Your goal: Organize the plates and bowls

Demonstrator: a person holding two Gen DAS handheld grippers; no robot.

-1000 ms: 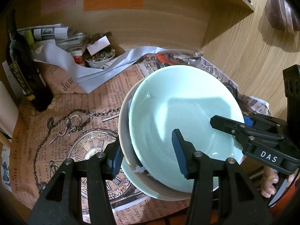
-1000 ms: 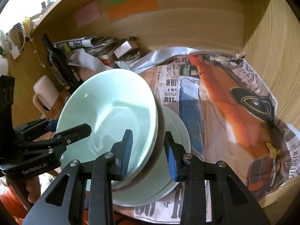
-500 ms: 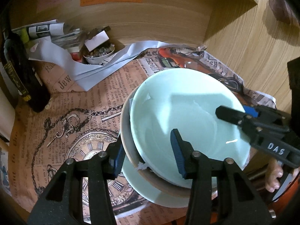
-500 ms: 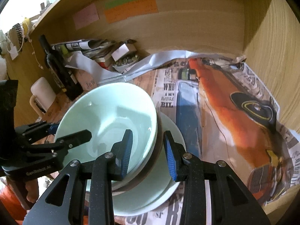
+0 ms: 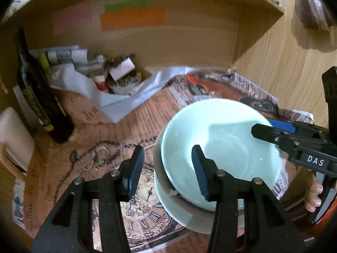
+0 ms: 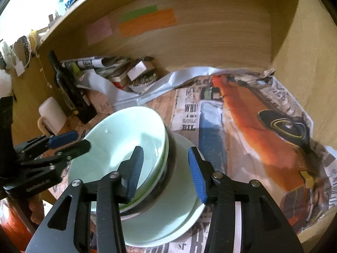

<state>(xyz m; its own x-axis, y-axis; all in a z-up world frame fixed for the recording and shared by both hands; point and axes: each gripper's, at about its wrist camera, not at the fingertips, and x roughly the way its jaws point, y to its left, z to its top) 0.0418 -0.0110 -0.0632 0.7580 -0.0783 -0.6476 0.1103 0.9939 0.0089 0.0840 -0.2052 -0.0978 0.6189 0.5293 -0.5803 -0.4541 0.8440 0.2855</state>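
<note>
Wooden shelf walls close in the back and right of your work space, and its floor is lined with printed newspaper [image 6: 263, 130]. Clutter sits at the back left: a dark bottle [image 5: 40, 97], rolled papers and a small dish of odds and ends.

Your stack stands on the newspaper at the shelf's front edge. At the bottom is a pale green plate [image 6: 179, 217]. On it sits a brown bowl [image 5: 166, 191], and nested in that is a pale green bowl [image 5: 221, 147], tilted a little rather than level.

Your right gripper [image 6: 166, 170] straddles the right-hand rim of the bowls: one blue pad hangs inside the green bowl, the other outside the brown one. Its jaws have just been opening, and the pads now stand clear of the rims, so it grips nothing.

Your left gripper [image 5: 167, 168] sits at the opposite, left-hand side. Its right pad is inside the green bowl; its left pad hangs over bare newspaper, well clear of the brown bowl's wall. It is spread and holds nothing.

So the stack lies directly between your two grippers, each pointing down and forward across a rim. Neither is clearly nearer. Judging by this, the stack is set down, and each gripper must lift up before drawing back, or the inner pad will likely catch the bowl.
</note>
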